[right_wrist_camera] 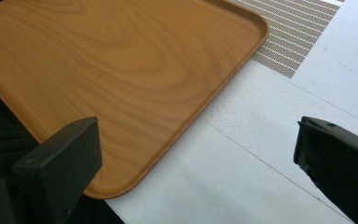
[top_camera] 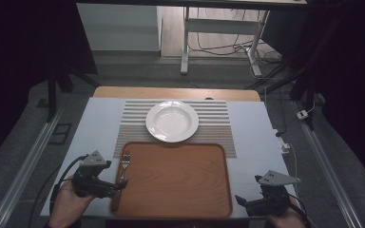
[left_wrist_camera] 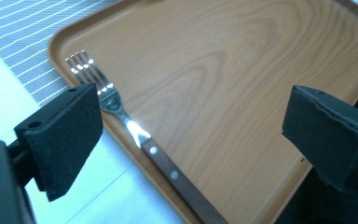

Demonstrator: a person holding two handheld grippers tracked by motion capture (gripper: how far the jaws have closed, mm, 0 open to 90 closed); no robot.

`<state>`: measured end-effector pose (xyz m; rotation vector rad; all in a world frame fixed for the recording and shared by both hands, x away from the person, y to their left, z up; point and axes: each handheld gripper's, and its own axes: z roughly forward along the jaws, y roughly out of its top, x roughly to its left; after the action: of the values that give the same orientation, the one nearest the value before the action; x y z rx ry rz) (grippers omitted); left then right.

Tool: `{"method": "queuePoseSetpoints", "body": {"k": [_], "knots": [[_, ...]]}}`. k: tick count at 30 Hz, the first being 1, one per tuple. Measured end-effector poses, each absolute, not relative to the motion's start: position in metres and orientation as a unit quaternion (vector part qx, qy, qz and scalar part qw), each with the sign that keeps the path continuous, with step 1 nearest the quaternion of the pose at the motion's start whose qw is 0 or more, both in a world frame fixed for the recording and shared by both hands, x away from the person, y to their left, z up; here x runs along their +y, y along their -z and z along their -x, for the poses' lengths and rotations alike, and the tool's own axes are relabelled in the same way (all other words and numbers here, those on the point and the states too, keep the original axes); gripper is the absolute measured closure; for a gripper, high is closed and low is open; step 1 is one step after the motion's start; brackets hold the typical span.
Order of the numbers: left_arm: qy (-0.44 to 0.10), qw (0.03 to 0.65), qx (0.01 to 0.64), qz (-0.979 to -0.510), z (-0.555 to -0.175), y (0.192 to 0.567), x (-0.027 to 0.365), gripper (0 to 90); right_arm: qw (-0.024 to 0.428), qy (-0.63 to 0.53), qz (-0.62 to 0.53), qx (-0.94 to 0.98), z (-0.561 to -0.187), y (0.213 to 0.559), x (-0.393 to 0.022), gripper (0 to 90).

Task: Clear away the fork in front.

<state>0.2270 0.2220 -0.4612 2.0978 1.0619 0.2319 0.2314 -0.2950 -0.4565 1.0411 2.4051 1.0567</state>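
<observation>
The left tool (top_camera: 122, 184) gapes empty beside the fork (top_camera: 124, 164) on the tray (top_camera: 180, 183); the right tool (top_camera: 240, 200) is open too.

White worktop (top_camera: 95, 123) with a mat and a tray

A pale worktop carries a striped placemat (top_camera: 214, 118) laid across its far half and a wooden tray (top_camera: 180, 183) on its near half. The tray's far edge overlaps the mat's near edge. The tray's near corner reaches close to the worktop's front edge. Bare white surface shows to either side of both. A band of light wood (top_camera: 176, 92) runs along the worktop's far edge, just beyond the mat. Faint seam lines cross the white surface to the right of the tray.
</observation>
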Motion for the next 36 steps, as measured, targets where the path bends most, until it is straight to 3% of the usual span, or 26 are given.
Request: {"method": "queuePoseSetpoints", "body": {"k": [19, 36], "knots": [[-0.093, 0.418, 0.45, -0.784, -0.19, 0.467, 0.264, 0.0, 0.157, -0.367, -0.365, 0.841, -0.232, 0.457, -0.295, 1.4], [-0.108, 0.361, 0.484, -0.79, -0.176, 0.481, 0.277, 0.0, 0.155, -0.365, -0.369, 0.841, -0.232, 0.457, -0.295, 1.4]]}}
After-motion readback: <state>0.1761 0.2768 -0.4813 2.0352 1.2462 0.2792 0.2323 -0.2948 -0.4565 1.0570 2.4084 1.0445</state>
